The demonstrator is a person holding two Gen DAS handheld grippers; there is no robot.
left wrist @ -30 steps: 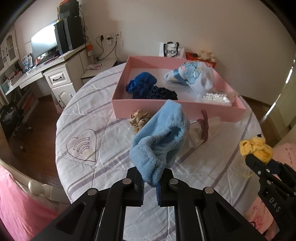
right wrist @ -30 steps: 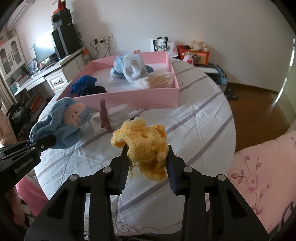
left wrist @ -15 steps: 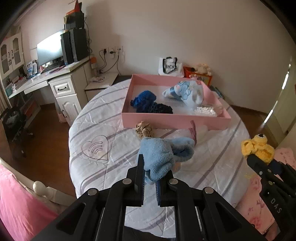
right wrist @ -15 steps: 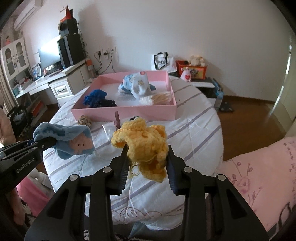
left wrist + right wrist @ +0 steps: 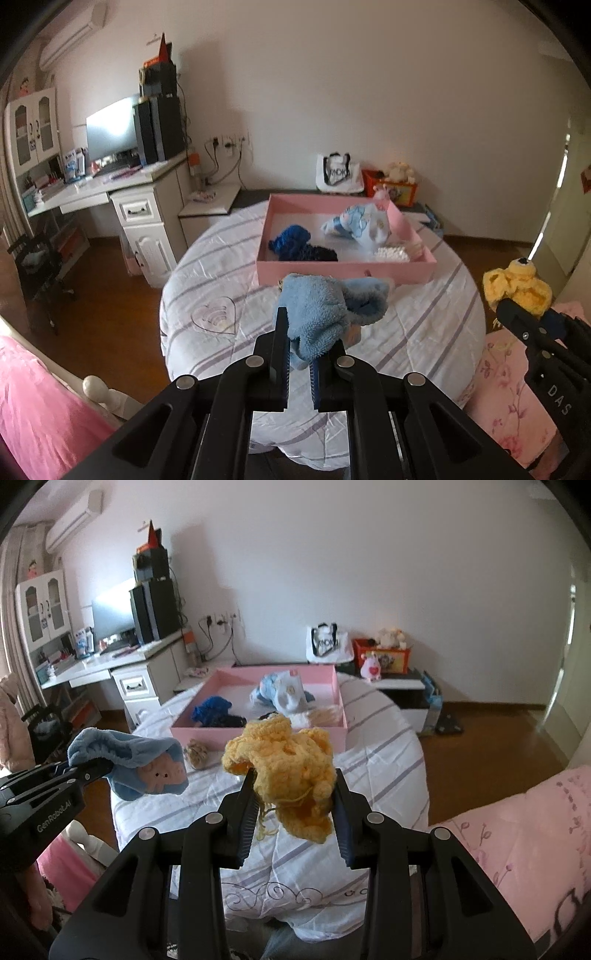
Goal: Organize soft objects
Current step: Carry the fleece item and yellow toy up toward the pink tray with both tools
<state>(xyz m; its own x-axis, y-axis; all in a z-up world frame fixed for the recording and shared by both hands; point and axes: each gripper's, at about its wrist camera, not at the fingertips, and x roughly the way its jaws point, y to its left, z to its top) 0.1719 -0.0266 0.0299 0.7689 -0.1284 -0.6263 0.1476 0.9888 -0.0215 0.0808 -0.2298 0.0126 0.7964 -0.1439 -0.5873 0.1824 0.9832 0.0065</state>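
My left gripper (image 5: 300, 363) is shut on a fluffy light-blue plush (image 5: 325, 314), held in the air above the near side of the round table. In the right wrist view the same plush (image 5: 133, 760) hangs at the left and shows a pink face. My right gripper (image 5: 295, 801) is shut on a yellow crocheted toy (image 5: 288, 768), also lifted clear of the table; the toy (image 5: 517, 290) shows at the right edge of the left wrist view. A pink tray (image 5: 347, 271) on the far half of the table holds dark-blue scrunchies (image 5: 295, 245), a pale-blue patterned plush (image 5: 364, 225) and a white beaded piece (image 5: 391, 254).
A beige scrunchie (image 5: 197, 753) lies on the striped white cloth (image 5: 424, 325) in front of the tray. A desk with a monitor (image 5: 110, 129) stands at the left, a pink bed (image 5: 517, 834) at the right, and a white bag (image 5: 327, 644) by the far wall.
Both grippers have risen and drawn back from the table with their toys. The table and tray now look smaller and farther, and more of the wall and room shows.
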